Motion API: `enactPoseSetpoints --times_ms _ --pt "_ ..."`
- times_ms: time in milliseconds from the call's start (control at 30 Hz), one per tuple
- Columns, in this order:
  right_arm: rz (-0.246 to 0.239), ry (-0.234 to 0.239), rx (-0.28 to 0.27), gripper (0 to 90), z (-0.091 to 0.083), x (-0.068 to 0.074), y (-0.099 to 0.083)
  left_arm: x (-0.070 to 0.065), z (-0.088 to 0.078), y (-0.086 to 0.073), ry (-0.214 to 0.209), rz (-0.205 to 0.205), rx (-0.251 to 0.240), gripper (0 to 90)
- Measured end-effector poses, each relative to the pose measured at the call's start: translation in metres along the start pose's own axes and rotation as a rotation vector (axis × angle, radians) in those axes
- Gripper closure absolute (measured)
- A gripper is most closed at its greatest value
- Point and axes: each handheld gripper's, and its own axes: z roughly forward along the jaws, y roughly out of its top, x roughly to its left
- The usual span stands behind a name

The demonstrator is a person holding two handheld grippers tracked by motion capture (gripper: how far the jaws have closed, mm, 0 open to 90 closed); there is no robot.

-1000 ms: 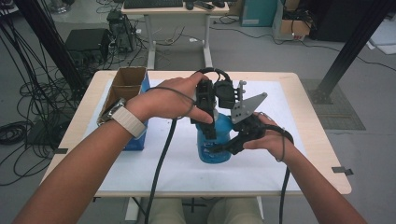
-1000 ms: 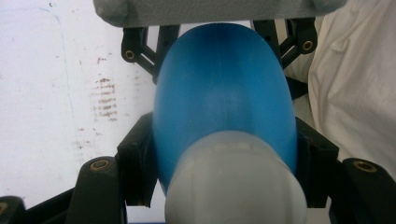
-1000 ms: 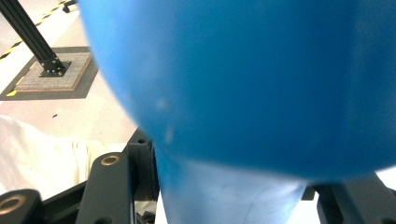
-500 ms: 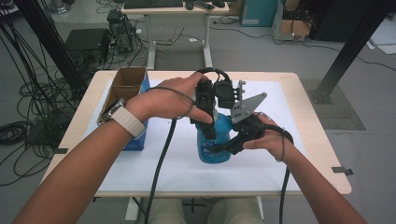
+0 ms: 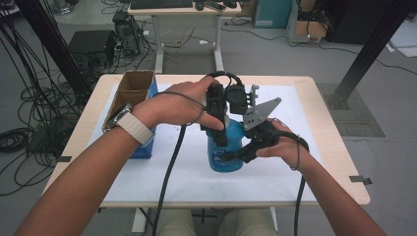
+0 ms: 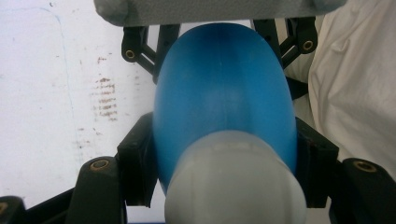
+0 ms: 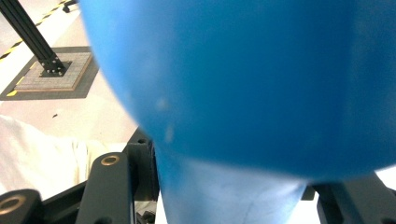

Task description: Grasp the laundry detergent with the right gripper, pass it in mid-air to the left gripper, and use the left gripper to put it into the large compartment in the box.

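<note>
**Both jaw pairs clamp one blue bottle**

Jaws of the left gripper (image 5: 220,133) pinch the blue bottle (image 5: 224,152) near its white cap (image 6: 236,184), coming down from twelve o'clock. Right gripper (image 5: 235,155) grips the bottle's body from three o'clock. It stands upright mid-table on the white mat (image 5: 187,177), a cardboard box (image 5: 130,91) at its ten o'clock.

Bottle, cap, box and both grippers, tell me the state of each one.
Bottle: upright on the table, held by both grippers.
Cap: on the bottle, white.
Left gripper: shut on the bottle's top, from above.
Right gripper: shut on the bottle's body, from the side.
Box: open-topped, standing apart at the left.
</note>
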Motion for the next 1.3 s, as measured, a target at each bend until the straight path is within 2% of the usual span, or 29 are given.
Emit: enactPoseSetpoints --times_ms 1267,1300 --pt "0.01 -0.012 0.007 43.1 0.0002 -0.0008 -0.0009 0.0013 0.0017 -0.0014 0.003 -0.005 -0.005 37.2" --pt "0.001 0.001 0.003 43.1 0.001 -0.0018 -0.0011 0.0015 0.0018 -0.0015 0.002 -0.007 -0.008 37.2"
